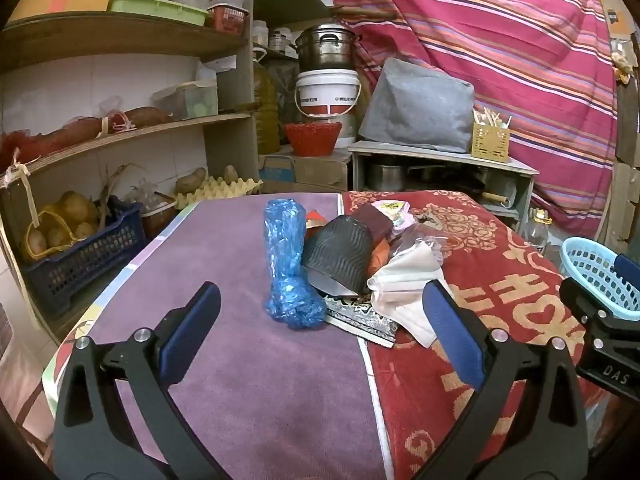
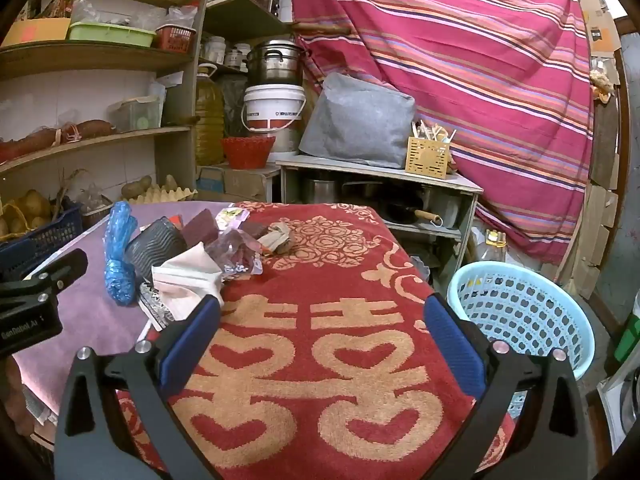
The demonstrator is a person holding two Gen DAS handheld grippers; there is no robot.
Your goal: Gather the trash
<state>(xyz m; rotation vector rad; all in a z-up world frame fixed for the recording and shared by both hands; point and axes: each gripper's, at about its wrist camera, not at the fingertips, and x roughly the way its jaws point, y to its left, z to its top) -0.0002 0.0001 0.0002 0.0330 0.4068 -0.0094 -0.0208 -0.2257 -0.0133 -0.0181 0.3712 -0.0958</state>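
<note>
A pile of trash lies on the table: a knotted blue plastic bag point(image 1: 286, 268), a crushed black ribbed cup point(image 1: 340, 252), a white face mask point(image 1: 404, 284), a patterned wrapper point(image 1: 360, 318) and clear plastic point(image 2: 236, 254). My left gripper point(image 1: 320, 328) is open and empty, just short of the blue bag. My right gripper point(image 2: 322, 330) is open and empty over the red towel point(image 2: 320, 360), right of the pile. The blue bag point(image 2: 118, 256) and mask point(image 2: 188, 278) also show in the right wrist view. A light blue basket point(image 2: 524, 312) stands off the table's right side.
A purple cloth point(image 1: 240, 360) covers the table's left half. Wooden shelves point(image 1: 120, 128) with potatoes and crates stand at the left. A low cabinet point(image 2: 380, 184) with pots, a grey bag and a white bucket point(image 2: 272, 108) is behind. A striped curtain point(image 2: 460, 60) hangs at the back right.
</note>
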